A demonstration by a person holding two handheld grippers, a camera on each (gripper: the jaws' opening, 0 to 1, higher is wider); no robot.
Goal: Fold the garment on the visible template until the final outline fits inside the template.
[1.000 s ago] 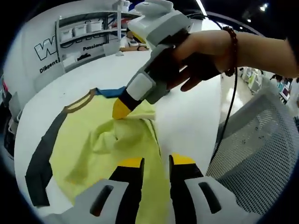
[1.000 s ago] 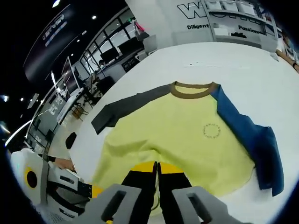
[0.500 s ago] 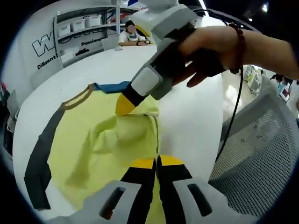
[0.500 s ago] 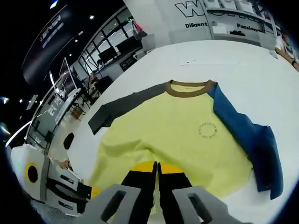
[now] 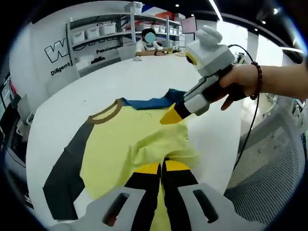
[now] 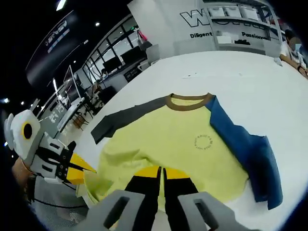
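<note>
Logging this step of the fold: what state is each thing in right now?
Shirt: spread flat on the table, bottom hem lifted and bunched.
Left gripper: shut on the hem.
Right gripper: shut on the hem.
Grey sleeve: stretched out flat.
Blue sleeve: stretched out flat.
Table: white, bare beyond the shirt.

Wall beyond the bench's far edge: large white letters "W…", cut off; beneath, "Diligent" and "Passion…"
Shirt chest: round ring of print, too small to read
</note>
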